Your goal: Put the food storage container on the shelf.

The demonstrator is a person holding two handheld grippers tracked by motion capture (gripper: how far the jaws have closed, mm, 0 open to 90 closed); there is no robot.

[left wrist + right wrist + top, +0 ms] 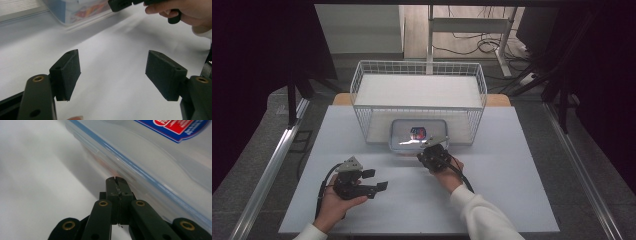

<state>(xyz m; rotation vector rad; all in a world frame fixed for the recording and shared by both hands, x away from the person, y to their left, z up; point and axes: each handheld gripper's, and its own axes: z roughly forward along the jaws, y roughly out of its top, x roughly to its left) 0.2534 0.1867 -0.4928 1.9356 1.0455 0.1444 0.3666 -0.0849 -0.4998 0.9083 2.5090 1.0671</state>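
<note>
White and bare, the counter (512, 200) stands between dark curtains, with a wire basket (419, 102) at its far side and a desk frame with loose cables on the floor behind that. From the high view, a clear plastic box (418, 136) with a blue-rimmed lid and a red and blue label lies just in front of the basket, its far end against the basket's front wire wall, so the basket blocks any way past the box. The right gripper (428, 150) meets the box at its near right corner, held by a hand in a white sleeve. The left gripper (378, 180) sits well apart from the box, to its near left, resting low over the counter.

Seen from the left gripper view, the jaws of the left gripper (113, 75) stand released with bare counter between them; the box (80, 10) lies far off at upper left, and the other hand (185, 12) hangs beside it.

Along the right gripper view, the right gripper (116, 179) has its jaws clenched together on nothing, the tips right at the box (155, 162) side wall, below the lid's blue rim
</note>
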